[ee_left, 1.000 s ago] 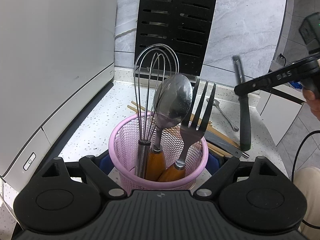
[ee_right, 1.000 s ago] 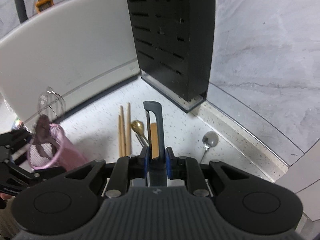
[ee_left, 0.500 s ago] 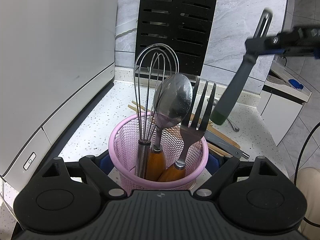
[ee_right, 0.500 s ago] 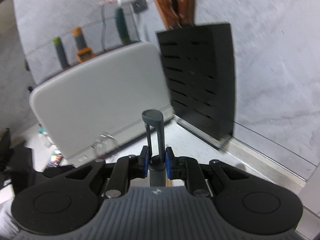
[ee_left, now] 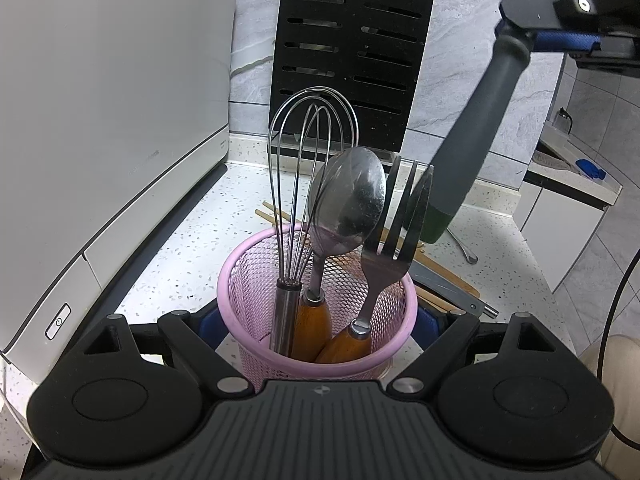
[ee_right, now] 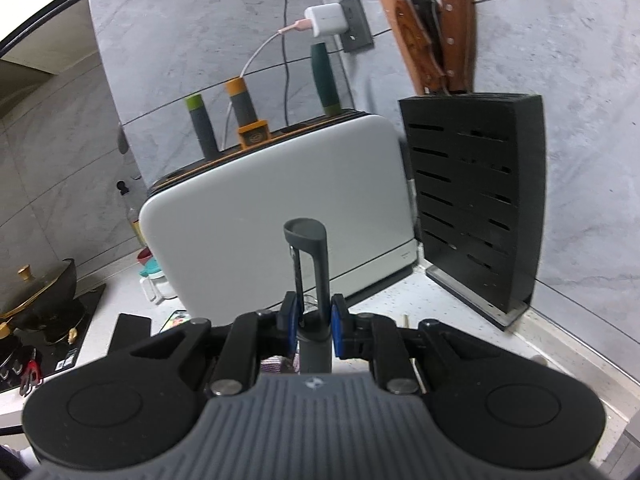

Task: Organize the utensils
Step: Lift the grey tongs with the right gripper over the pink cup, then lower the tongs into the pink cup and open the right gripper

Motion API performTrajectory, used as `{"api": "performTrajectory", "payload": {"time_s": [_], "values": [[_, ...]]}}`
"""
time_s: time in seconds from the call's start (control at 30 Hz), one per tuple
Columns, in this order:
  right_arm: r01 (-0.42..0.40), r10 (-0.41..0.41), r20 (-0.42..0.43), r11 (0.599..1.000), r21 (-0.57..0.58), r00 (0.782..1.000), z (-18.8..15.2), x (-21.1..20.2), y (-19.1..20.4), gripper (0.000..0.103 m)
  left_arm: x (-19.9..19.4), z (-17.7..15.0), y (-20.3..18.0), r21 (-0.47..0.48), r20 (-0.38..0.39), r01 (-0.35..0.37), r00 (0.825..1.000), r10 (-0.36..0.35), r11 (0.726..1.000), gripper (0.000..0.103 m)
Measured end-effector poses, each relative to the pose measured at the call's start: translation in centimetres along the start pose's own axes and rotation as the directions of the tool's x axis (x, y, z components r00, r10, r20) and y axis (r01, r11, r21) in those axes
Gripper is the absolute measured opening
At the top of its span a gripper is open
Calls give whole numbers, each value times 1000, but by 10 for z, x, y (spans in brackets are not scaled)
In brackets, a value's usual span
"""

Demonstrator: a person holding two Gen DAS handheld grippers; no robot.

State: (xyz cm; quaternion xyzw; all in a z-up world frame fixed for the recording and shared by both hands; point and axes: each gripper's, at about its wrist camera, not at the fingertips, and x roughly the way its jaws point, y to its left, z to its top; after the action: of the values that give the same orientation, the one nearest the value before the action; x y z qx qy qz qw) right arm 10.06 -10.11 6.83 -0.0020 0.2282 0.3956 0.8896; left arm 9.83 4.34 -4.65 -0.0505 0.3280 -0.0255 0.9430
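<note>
A pink mesh basket [ee_left: 256,280] stands on the speckled counter and holds a wire whisk [ee_left: 308,152], a big spoon [ee_left: 352,200] and a fork [ee_left: 396,248], both with wooden handles. My left gripper [ee_left: 320,316] is shut on the basket, one blue pad on each side. My right gripper [ee_right: 311,320] is shut on a grey peeler [ee_right: 316,264] just below its head. In the left wrist view that right gripper [ee_left: 532,36] is high at the upper right. The peeler's handle [ee_left: 472,132] slants down, its green end just behind the fork's tines.
A white appliance [ee_left: 100,120] fills the left, and a black slotted knife block [ee_left: 352,52] stands at the back wall. Chopsticks [ee_left: 276,214], a small spoon [ee_left: 464,246] and a flat grey tool [ee_left: 452,288] lie on the counter behind the basket. A dark pot [ee_right: 40,292] sits far left.
My right gripper has risen and tilted up with the peeler. The peeler's green end has swung in toward the fork and basket. The left gripper and basket have stayed still.
</note>
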Motion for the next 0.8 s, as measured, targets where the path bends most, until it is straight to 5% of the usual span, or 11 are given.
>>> {"api": "performTrajectory", "payload": {"time_s": [0.47,0.8], "values": [[-32,25,-56,989,-142,998,-6,31,19,14,0,1,0,0,-1,0,1000,0,1000,102],[-79,28,-188,961,-267,982,-21,71,19,14,0,1,1,0,0,1,1000,-1,1000,102]]}}
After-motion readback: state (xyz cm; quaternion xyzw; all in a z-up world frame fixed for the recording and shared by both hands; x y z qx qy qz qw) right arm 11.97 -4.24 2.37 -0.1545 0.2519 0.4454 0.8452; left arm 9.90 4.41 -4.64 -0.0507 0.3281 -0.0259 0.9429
